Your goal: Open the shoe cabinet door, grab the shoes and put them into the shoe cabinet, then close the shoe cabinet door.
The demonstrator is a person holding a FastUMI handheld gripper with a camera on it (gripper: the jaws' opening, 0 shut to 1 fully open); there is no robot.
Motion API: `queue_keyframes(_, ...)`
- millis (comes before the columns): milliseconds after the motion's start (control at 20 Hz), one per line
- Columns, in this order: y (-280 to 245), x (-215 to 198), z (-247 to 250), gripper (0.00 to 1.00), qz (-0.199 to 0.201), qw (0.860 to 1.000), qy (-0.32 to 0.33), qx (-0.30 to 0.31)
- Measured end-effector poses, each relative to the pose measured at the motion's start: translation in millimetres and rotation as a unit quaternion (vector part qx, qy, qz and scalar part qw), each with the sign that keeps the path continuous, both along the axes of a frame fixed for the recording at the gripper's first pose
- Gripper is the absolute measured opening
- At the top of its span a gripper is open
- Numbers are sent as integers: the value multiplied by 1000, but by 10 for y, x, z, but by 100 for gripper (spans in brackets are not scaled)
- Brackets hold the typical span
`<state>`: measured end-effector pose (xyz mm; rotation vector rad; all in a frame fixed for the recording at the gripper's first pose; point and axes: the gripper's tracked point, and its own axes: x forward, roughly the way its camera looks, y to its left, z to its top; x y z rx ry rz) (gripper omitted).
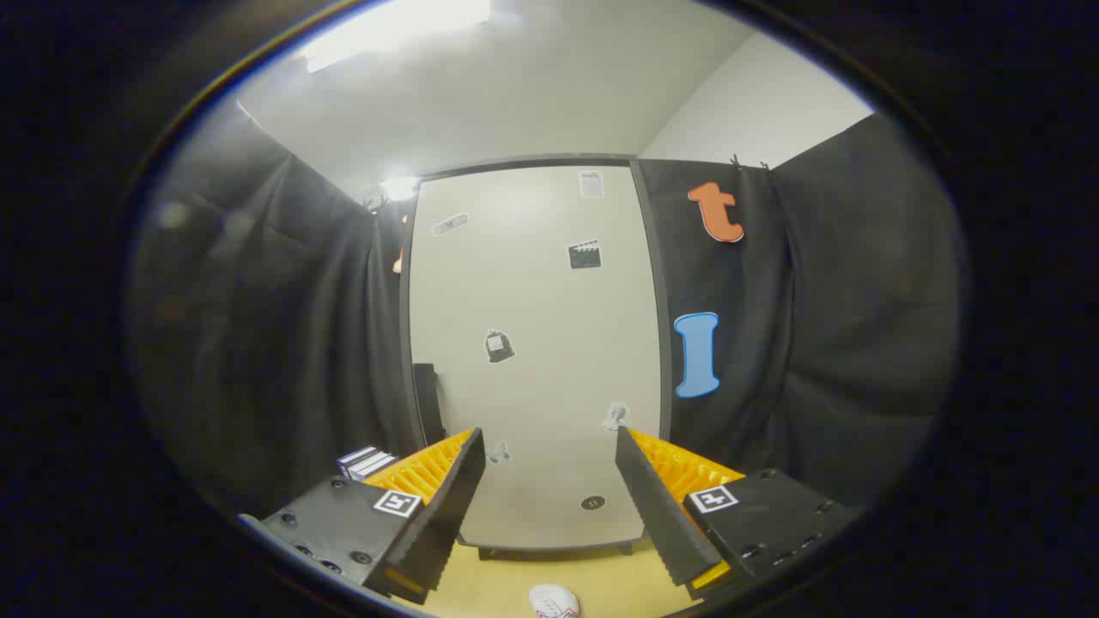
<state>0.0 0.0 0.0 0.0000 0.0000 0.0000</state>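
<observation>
Two fingers of my gripper (549, 498) stand wide apart, with nothing between them and nothing in their grasp. Straight ahead of them, well beyond the tips, rises the shoe cabinet (537, 343), tall and pale, its door shut and flat toward me inside a dark frame. Small stickers dot the door: a clapperboard sticker (585, 255) high up, a dark bag-shaped one (499, 346) about midway, a pale one (615, 416) just above my right fingertip, and another faint one (499, 452) close by my left fingertip. Low on the door, in the gap between my fingers, sits a small dark round spot (592, 502); I cannot tell whether it is a knob or a mark. The cabinet stands on short legs over a yellowish floor (618, 588).

Below the gap between my fingers, nearer to me than the cabinet, a white shoe (554, 601) with some red marking lies on that floor; I see part of it.

Off to the left of my left finger, a small stack of white and dark boxes (367, 462) rests near the cabinet's left side, and a dark upright strip (427, 399) leans or stands against that same side. Black cloth (275, 343) hangs on both flanks of the cabinet, and a pale ceiling with a bright light (399, 26) spreads above.
</observation>
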Motion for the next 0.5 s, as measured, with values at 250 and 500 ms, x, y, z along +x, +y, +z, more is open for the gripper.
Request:
queue_keyframes(250,14,14,-8,97,3,1000,1,-2)
queue_keyframes(500,29,-2,15,97,3,1000,-3,-7)
